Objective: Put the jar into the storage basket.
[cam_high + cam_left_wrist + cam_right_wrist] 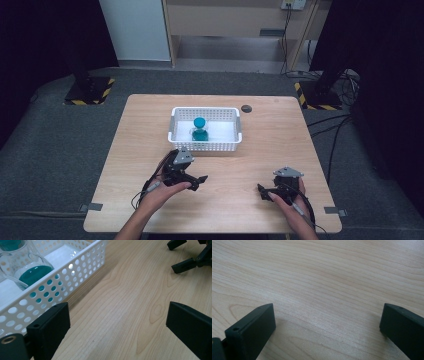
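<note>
A clear glass flask (pixel 200 131) with teal liquid and a teal stopper stands in a white perforated basket (pixel 230 146) at the middle of the wooden table. My left gripper (pixel 191 170) hovers just in front of the basket, open, with nothing between its jaws. In the left gripper view (pixel 117 315) the basket wall (pixel 62 277) runs along the left and the flask (pixel 32 271) shows behind it. My right gripper (pixel 270 186) is open and low over bare wood near the front right, and its own view (pixel 327 315) shows wood grain between the jaws. The left gripper view catches the right gripper (pixel 181 255) farther off.
A small dark round disc (pixel 246 108) lies on the table behind the basket's right corner. Bare wood (pixel 270 150) spreads between the two grippers. Grey carpet surrounds the table, with black stand bases and cables at the back corners.
</note>
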